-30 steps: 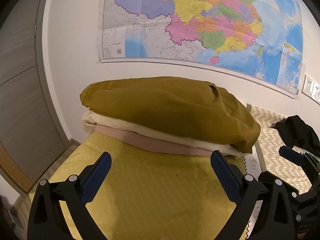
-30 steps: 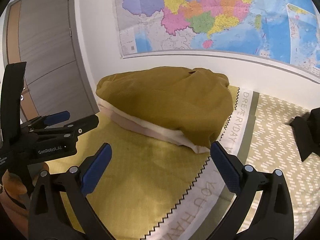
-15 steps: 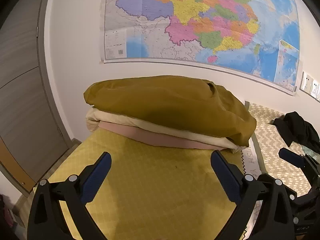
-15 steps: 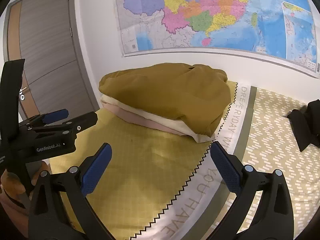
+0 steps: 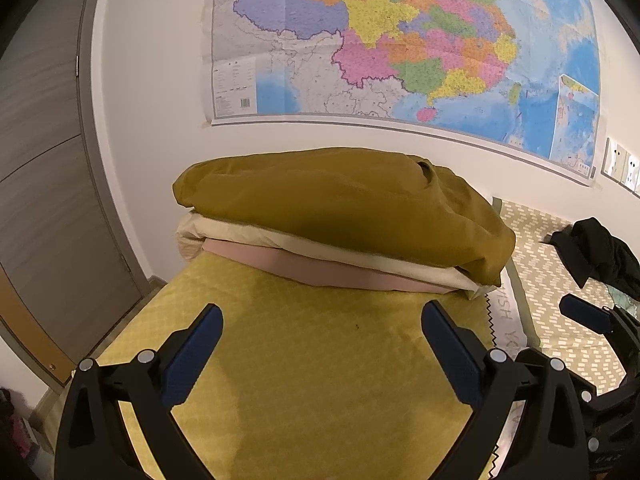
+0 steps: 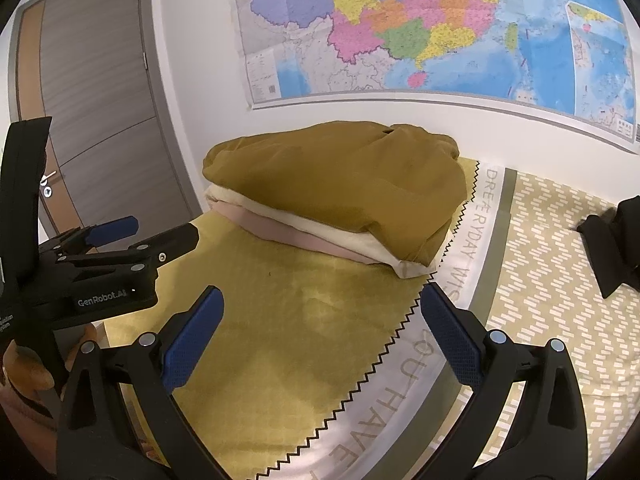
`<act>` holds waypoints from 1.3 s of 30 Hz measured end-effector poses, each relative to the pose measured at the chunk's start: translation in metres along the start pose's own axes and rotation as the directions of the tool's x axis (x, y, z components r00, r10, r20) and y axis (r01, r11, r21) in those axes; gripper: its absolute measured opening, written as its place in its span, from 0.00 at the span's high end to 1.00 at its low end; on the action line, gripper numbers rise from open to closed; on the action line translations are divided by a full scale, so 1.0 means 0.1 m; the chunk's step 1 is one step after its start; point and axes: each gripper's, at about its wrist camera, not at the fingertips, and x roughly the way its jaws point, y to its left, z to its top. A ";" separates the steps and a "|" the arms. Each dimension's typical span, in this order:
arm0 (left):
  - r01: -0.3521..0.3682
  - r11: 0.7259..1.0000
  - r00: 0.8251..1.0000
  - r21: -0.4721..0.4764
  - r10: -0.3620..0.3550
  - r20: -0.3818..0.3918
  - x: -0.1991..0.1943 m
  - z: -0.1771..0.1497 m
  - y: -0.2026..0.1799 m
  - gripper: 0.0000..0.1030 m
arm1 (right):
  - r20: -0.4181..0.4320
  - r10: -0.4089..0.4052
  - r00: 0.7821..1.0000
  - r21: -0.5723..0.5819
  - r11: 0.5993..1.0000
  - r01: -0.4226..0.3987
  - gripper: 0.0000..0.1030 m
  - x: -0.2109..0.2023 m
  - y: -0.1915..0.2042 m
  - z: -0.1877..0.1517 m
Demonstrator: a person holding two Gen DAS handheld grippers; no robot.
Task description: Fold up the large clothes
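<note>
A stack of 3 folded garments sits on the bed (image 5: 320,380) close to the white wall, beneath a large coloured map (image 5: 400,40). The mustard garment (image 5: 340,204) lies on top, a cream garment (image 5: 280,240) under it and a pink garment (image 5: 320,270) at the bottom, each lower layer showing only as a strip along the near edge of the stack. In the right wrist view the same stack appears with the mustard garment (image 6: 340,184) covering most of the cream garment (image 6: 340,236) and pink garment (image 6: 288,236), and its right corner reaches a white band with printed letters (image 6: 472,248) and a black zigzag line that runs down the yellow bed cover (image 6: 300,340). The left gripper (image 5: 320,336) hovers over the bare yellow cover in front of the stack, its 2 blue-padded fingers (image 5: 192,354) spread wide and grasping nothing. The right gripper (image 6: 320,332) is likewise released, its fingers (image 6: 450,340) wide apart and clear of the cloth, above the zigzag line. The left gripper (image 6: 136,240) also shows at the left edge of the right wrist view, near the bed's edge. A dark garment (image 5: 600,256) lies in a heap on the patterned part of the bed, well apart from the stack to the right. A grey door (image 6: 100,120) stands left of the bed.
</note>
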 end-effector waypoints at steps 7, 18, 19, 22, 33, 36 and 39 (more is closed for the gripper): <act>-0.001 1.000 1.000 0.008 0.001 -0.004 0.00 -0.01 0.00 0.07 | -0.002 0.002 1.000 0.003 1.000 -0.002 0.06 0.00 0.01 -0.01; 0.000 1.000 1.000 0.008 0.000 -0.007 0.01 -0.02 0.00 0.07 | 0.001 0.005 1.000 0.012 1.000 -0.005 0.06 -0.02 -0.03 -0.01; 0.000 1.000 1.000 0.008 0.000 -0.007 0.01 -0.02 0.00 0.07 | 0.001 0.006 1.000 0.013 1.000 -0.006 0.06 -0.02 -0.04 -0.01; 0.001 1.000 1.000 0.009 -0.001 -0.007 0.02 -0.01 0.00 0.07 | -0.002 0.006 1.000 0.013 1.000 -0.006 0.06 -0.03 -0.03 -0.01; 0.001 1.000 1.000 0.008 -0.001 -0.006 0.02 -0.02 -0.01 0.07 | -0.011 0.010 1.000 0.016 1.000 -0.009 0.06 -0.01 -0.02 -0.01; 0.002 1.000 1.000 0.008 -0.001 -0.006 0.02 -0.02 0.00 0.07 | -0.006 0.007 1.000 0.019 1.000 -0.007 0.06 -0.02 -0.02 -0.02; 0.003 1.000 1.000 0.009 -0.003 -0.008 0.03 -0.02 -0.01 0.07 | -0.004 0.005 1.000 0.023 1.000 -0.005 0.06 -0.02 -0.02 -0.02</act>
